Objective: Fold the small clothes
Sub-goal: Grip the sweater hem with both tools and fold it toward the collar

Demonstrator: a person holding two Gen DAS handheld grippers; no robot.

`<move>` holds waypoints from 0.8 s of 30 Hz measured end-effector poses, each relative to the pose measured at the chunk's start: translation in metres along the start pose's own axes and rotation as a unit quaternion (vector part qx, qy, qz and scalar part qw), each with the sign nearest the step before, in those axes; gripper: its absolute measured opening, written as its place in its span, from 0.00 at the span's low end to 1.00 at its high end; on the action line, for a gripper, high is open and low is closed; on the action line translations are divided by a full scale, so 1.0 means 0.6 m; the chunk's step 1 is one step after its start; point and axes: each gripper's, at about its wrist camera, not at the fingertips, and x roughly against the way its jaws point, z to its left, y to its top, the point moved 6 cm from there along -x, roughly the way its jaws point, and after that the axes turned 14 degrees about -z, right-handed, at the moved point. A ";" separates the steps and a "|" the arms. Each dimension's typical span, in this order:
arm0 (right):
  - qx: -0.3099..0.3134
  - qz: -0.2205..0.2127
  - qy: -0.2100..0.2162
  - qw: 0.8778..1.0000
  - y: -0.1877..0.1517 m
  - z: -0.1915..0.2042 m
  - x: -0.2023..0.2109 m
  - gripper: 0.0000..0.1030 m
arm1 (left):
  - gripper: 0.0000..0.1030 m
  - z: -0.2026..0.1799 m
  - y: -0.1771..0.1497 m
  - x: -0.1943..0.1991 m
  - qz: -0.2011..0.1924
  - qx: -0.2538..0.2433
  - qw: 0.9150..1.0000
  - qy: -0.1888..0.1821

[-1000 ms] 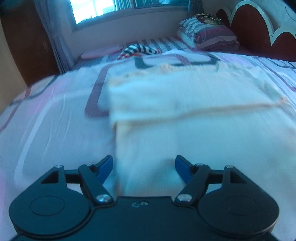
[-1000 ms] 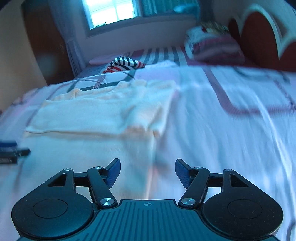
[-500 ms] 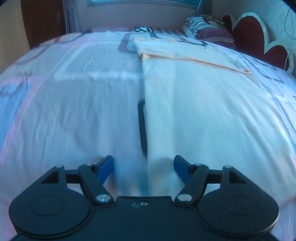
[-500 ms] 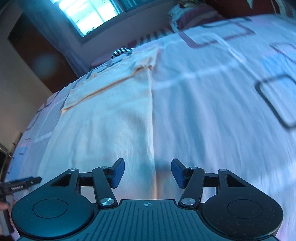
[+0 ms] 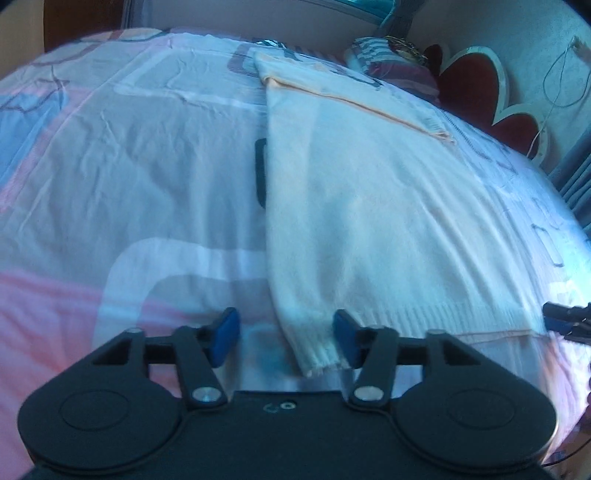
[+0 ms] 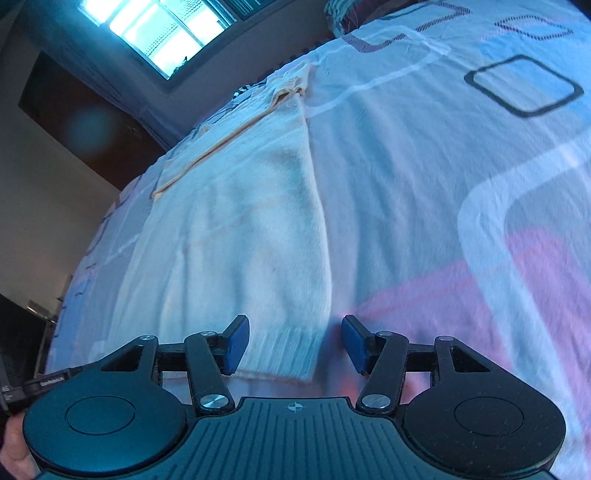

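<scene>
While the cream sweater (image 5: 369, 206) lay flat on the bed (image 5: 129, 166), filling frame centre, we had left tongs (image 5: 284, 338) just closing, part-open over its lower-left hem corner, and right tongs (image 6: 293, 345) part-open astride the lower-right corner; neither gripped.

I am counting one cream sweater (image 5: 388, 221) lying on one patterned bedspread (image 5: 129, 166). I am seeing two grippers: one left gripper (image 5: 284, 338) and one right gripper (image 6: 295, 345) (each carrying two blue pads). I am also counting one window (image 6: 159, 33), one headboard (image 5: 476, 88) and one stack of folded bedding (image 5: 391, 62).
</scene>
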 end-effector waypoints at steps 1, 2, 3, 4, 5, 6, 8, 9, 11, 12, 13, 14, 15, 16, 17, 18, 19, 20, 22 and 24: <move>-0.012 0.001 0.008 1.000 -0.002 0.000 0.000 0.54 | 0.43 0.003 0.001 -0.002 0.003 0.017 1.000 -0.009; -0.024 0.002 0.016 1.000 -0.002 0.001 -0.001 0.54 | 0.42 0.007 0.002 -0.004 0.004 0.032 0.999 -0.018; -0.035 0.003 0.022 0.999 0.001 0.000 -0.005 0.54 | 0.40 0.009 0.004 -0.009 0.004 0.044 0.999 -0.026; -0.042 0.003 0.027 0.999 0.004 0.001 -0.009 0.54 | 0.39 0.012 0.007 -0.015 0.005 0.058 0.998 -0.035; -0.047 0.001 0.029 0.998 0.007 0.002 -0.015 0.52 | 0.39 0.014 0.009 -0.022 0.006 0.075 0.996 -0.050; -0.054 0.000 0.032 0.998 0.012 0.002 -0.022 0.50 | 0.38 0.016 0.010 -0.029 0.008 0.092 0.994 -0.061; -0.075 0.005 0.045 0.996 0.017 0.002 -0.034 0.35 | 0.36 0.020 0.012 -0.041 0.008 0.122 0.989 -0.084; -0.083 0.008 0.051 0.995 0.017 0.002 -0.040 0.33 | 0.29 0.020 0.012 -0.045 0.009 0.133 0.987 -0.094; -0.085 0.013 0.056 0.995 0.017 0.006 -0.048 0.20 | 0.10 0.018 0.010 -0.052 0.014 0.139 0.985 -0.106; -0.084 0.014 0.058 0.995 0.015 0.009 -0.049 0.15 | 0.07 0.016 0.007 -0.052 0.016 0.133 0.985 -0.107; -0.085 0.014 0.062 0.994 0.015 0.010 -0.048 0.06 | 0.07 0.014 0.005 -0.051 0.013 0.127 0.986 -0.106; -0.085 0.009 0.063 0.994 0.017 0.011 -0.046 0.06 | 0.07 0.014 0.005 -0.048 0.006 0.122 0.987 -0.105; -0.081 0.003 0.063 0.995 0.019 0.011 -0.042 0.06 | 0.10 0.013 0.004 -0.045 0.000 0.117 0.988 -0.104; -0.078 -0.001 0.063 0.995 0.021 0.011 -0.038 0.06 | 0.15 0.014 0.002 -0.044 -0.002 0.110 0.990 -0.093; -0.075 -0.001 0.062 0.995 0.022 0.010 -0.038 0.06 | 0.18 0.016 0.000 -0.045 -0.003 0.106 0.991 -0.087; -0.072 0.002 0.057 0.996 0.022 0.007 -0.042 0.06 | 0.18 0.018 -0.001 -0.050 -0.001 0.112 0.990 -0.089; -0.074 0.007 0.049 0.996 0.020 0.002 -0.047 0.06 | 0.18 0.019 0.000 -0.054 -0.001 0.119 0.989 -0.092; -0.080 0.011 0.046 0.996 0.019 -0.004 -0.053 0.06 | 0.14 0.019 0.003 -0.056 -0.001 0.122 0.988 -0.094; -0.085 0.015 0.050 0.995 0.017 -0.006 -0.056 0.03 | 0.02 0.017 0.012 -0.049 -0.017 0.118 0.988 -0.097; -0.080 -0.004 0.085 0.993 0.030 0.010 -0.036 0.03 | 0.02 0.019 0.023 -0.032 -0.041 0.114 0.987 -0.102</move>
